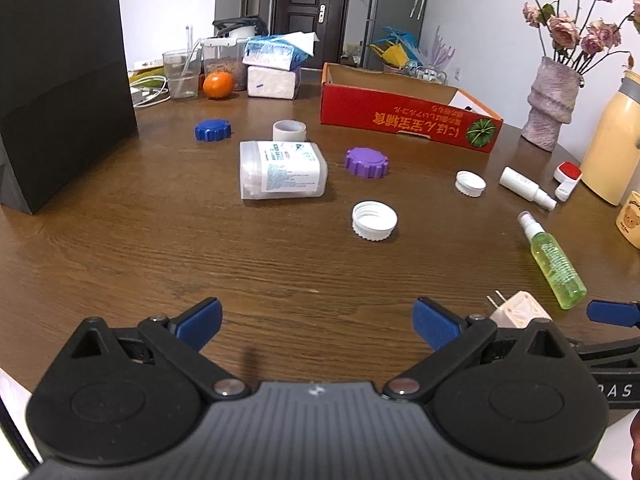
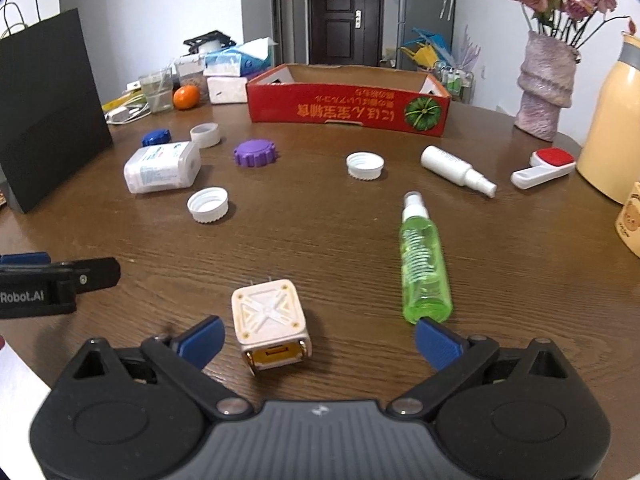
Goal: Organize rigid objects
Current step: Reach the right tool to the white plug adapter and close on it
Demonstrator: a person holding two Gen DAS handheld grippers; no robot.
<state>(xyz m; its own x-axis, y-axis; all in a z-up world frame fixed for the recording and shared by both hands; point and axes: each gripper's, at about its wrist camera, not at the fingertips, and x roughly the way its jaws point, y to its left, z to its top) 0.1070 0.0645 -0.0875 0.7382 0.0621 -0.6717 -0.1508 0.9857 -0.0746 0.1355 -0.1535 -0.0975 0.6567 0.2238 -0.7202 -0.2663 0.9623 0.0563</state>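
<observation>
Round dark-brown wood-grain table (image 2: 320, 248), long red cardboard tray (image 2: 348, 108) near its far edge, dark panelled door (image 2: 340, 8) beyond, left gripper (image 1: 318, 326) and right gripper (image 2: 320, 340) both spread wide, empty.

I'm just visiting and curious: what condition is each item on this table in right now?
Left gripper: open, empty.
Right gripper: open, around the charger, not touching.
Charger: lying flat.
Green spray bottle: on its side.
White spray bottle: on its side.
Cotton swab box: on its side.
Red cardboard box: open-topped.
</observation>
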